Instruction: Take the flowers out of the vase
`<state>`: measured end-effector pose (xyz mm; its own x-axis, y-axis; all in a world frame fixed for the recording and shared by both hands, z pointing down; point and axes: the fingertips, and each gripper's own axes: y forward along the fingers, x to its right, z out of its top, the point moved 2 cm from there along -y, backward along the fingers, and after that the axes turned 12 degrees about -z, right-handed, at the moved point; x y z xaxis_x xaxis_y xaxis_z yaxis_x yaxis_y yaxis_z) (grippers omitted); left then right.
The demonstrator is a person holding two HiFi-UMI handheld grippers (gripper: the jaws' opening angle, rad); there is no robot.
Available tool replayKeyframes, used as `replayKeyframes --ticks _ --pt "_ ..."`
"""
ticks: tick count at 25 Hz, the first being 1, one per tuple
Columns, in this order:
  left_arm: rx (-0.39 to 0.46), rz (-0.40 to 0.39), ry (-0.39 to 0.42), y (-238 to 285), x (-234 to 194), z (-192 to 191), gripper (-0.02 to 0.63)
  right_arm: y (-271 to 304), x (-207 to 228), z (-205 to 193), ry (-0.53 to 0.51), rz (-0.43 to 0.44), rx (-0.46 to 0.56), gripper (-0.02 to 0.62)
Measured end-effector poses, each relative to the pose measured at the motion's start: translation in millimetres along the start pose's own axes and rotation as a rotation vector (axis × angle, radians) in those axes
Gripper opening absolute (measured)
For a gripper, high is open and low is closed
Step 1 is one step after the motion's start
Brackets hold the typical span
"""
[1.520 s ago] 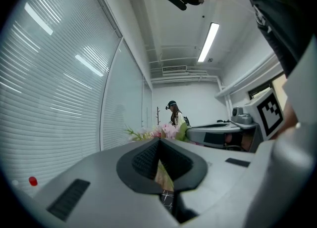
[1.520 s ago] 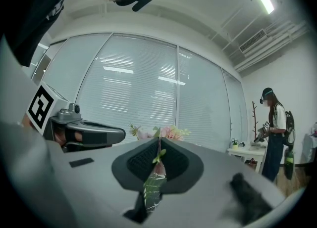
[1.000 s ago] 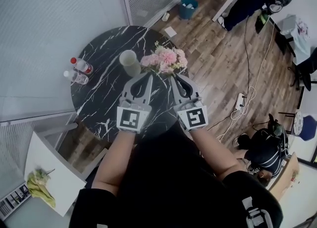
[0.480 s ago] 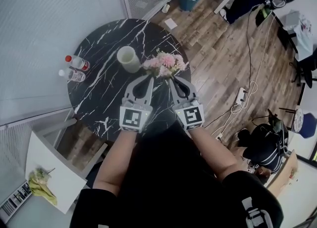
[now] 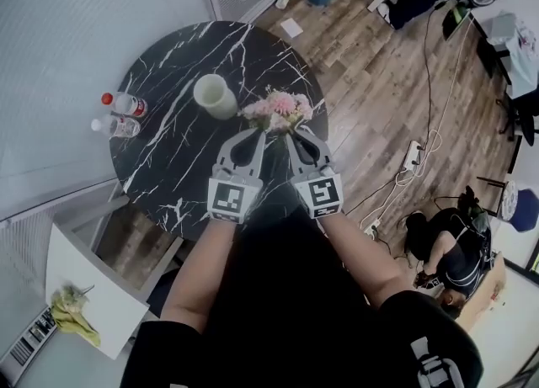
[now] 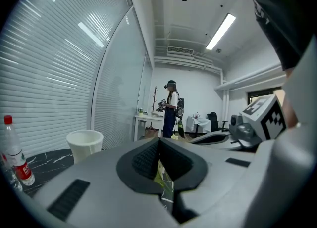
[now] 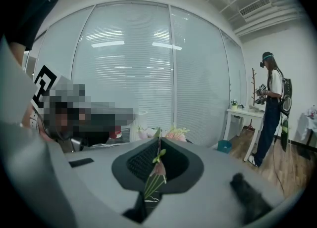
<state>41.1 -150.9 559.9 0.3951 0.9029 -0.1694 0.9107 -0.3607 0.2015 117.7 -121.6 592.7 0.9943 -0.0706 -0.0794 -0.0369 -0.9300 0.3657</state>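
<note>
A bunch of pink flowers [image 5: 278,109] hangs over the right part of the black marble table [image 5: 181,138], clear of the white vase [image 5: 215,96] to its left. My left gripper [image 5: 255,130] and right gripper [image 5: 291,131] sit side by side just under the blooms. In the left gripper view the left gripper [image 6: 159,143] is shut on green stems [image 6: 161,178]. In the right gripper view the right gripper [image 7: 158,143] is shut on thin stems [image 7: 153,181] with a small bud, and the blooms [image 7: 174,133] show beyond its tips. The vase [image 6: 85,144] stands upright with nothing in it.
Two red-capped water bottles [image 5: 118,114] stand at the table's left edge; one bottle [image 6: 14,157] shows close by. A white shelf [image 5: 88,289] with a yellow-green cloth is lower left. A power strip with cables [image 5: 413,156] and a seated person [image 5: 450,256] are on the wood floor at right.
Both grippers have sunk together toward the table with the bunch of flowers still between them. The vase has stayed where it was.
</note>
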Motion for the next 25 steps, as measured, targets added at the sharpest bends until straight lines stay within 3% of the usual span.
replayKeyframes --ticks 13,25 --pt "-0.074 -0.011 -0.051 33.1 -12.3 -48.2 0.012 33.7 11.8 -51.1 0.004 -0.007 -0.110 0.028" --pt "-0.172 -0.023 -0.082 56.1 -20.3 -98.7 0.012 60.0 14.2 -96.5 0.083 0.014 -0.229 0.028"
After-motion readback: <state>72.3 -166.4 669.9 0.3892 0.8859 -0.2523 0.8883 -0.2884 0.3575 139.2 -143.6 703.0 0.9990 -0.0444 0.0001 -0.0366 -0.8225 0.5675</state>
